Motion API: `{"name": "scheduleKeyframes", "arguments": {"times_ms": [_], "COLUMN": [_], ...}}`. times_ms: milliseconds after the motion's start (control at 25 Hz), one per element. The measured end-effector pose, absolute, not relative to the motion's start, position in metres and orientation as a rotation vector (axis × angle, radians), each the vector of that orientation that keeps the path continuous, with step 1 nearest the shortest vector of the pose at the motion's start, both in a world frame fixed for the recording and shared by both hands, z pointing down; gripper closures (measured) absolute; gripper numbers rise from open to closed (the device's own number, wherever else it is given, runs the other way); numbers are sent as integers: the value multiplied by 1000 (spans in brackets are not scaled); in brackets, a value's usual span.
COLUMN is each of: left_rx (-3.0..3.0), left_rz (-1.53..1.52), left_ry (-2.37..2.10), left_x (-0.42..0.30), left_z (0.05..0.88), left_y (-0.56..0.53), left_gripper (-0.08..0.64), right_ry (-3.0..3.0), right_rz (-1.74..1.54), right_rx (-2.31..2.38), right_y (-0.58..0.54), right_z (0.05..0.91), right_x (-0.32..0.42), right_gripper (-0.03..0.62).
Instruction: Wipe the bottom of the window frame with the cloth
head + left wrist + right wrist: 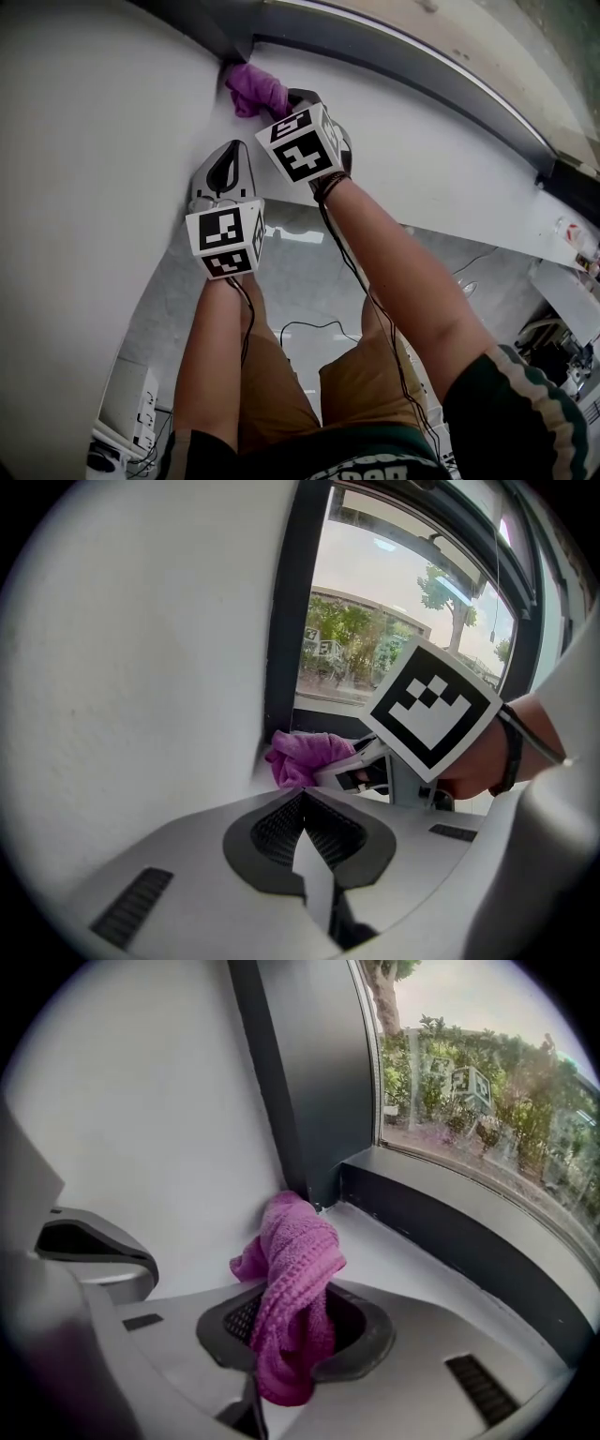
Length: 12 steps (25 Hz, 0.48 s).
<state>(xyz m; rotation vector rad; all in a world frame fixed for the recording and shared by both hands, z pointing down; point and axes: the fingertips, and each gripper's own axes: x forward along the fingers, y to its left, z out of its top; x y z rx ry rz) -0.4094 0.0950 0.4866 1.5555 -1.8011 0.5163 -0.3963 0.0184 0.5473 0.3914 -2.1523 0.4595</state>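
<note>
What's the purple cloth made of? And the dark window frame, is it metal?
The purple cloth looks like soft microfibre or terry: fuzzy, waffle-textured, folding limply. The window frame looks like coated metal: smooth, matte dark grey, crisp edges, though plastic is possible.

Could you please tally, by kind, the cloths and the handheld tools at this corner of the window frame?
Purple cloth: 1
Tools: 2 (left tool, shut on nothing; right tool, shut on the cloth)
Total: 3
</note>
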Motion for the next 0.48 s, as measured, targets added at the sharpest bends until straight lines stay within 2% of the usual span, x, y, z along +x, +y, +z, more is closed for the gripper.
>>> {"name": "scheduleKeyframes", "arguments": {"times_ms": [480], "left_rx": [1569], "left_rz": [513], "left_ry": [-1802], "left_x": [-405], "left_z": [479], "left_y": [90], "left_gripper": [551], "right_ry": [-2132], "right_rz": [452], "right_rx": [391], "right_y": [14], "right_z": [550], "right_x": [-375], "right_gripper": [491]}}
